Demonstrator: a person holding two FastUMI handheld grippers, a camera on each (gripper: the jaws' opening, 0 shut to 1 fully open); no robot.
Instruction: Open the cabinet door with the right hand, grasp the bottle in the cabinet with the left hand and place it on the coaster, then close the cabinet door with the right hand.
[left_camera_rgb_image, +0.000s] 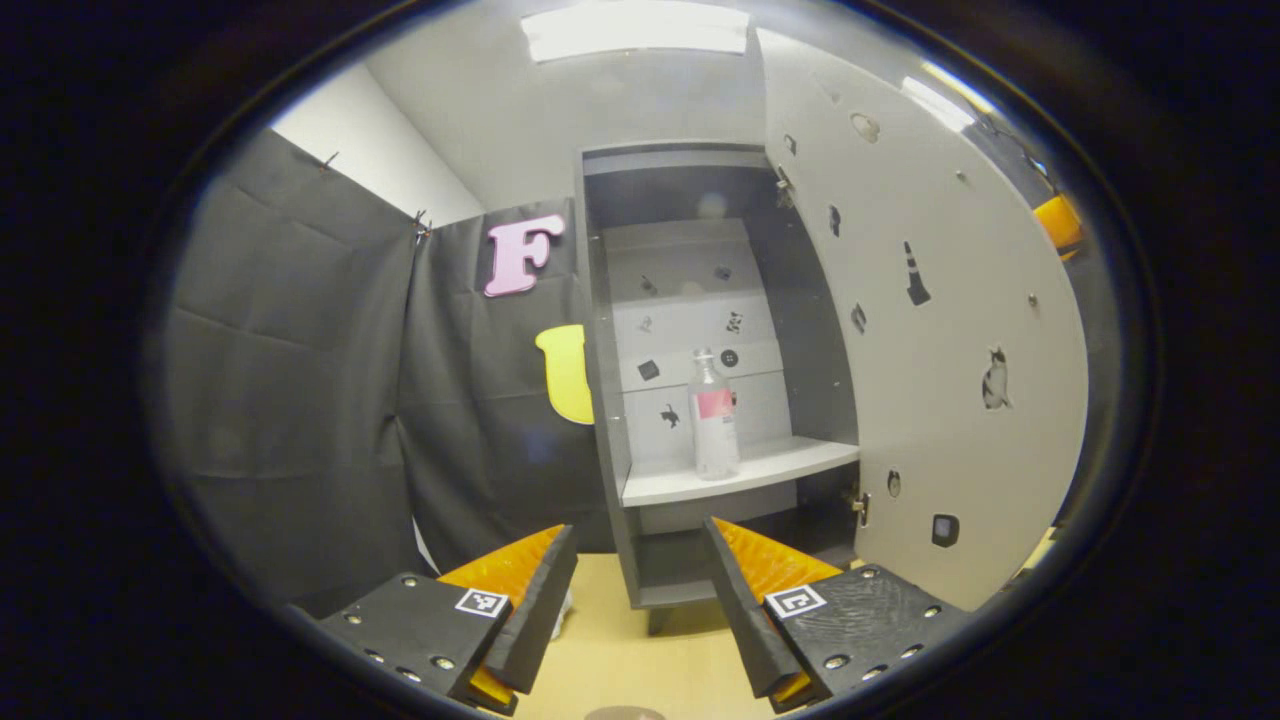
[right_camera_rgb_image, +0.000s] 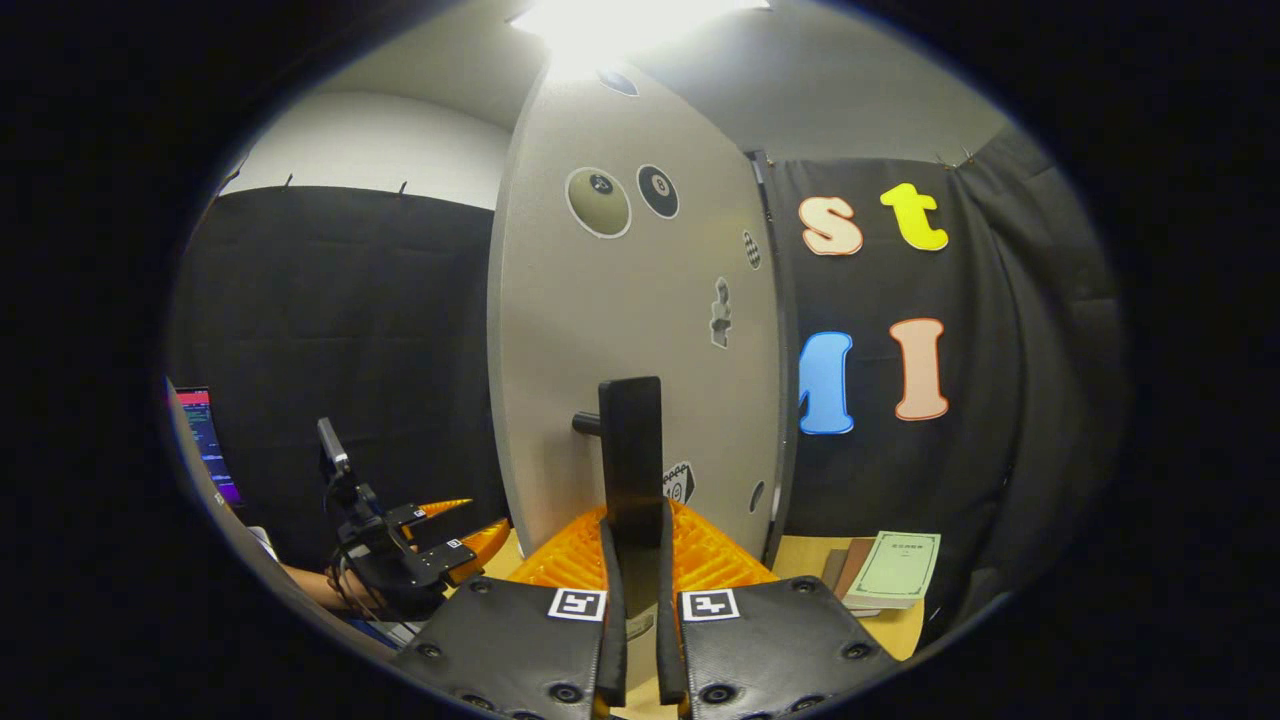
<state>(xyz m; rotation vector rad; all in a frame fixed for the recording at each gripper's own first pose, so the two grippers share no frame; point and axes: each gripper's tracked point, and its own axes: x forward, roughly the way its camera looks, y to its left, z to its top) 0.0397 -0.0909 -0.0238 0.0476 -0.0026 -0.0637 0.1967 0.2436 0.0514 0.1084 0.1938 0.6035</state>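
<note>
Standing upright on the grey cabinet's (left_camera_rgb_image: 598, 400) pale shelf (left_camera_rgb_image: 740, 472), cap up, the clear plastic bottle with a pink label (left_camera_rgb_image: 714, 418) faces the left gripper (left_camera_rgb_image: 640, 590), its fingers wide apart and empty. The right gripper (right_camera_rgb_image: 633, 600) pinches the door's upright black bar handle (right_camera_rgb_image: 631, 455); the grey sticker-covered door (right_camera_rgb_image: 640, 330) hides the cabinet interior there.

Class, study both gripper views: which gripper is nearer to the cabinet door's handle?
Right. The right gripper is shut on the door handle, both fingers pressing it. The left gripper hangs open, facing the bottle inside the cabinet, apart from the handle.
</note>
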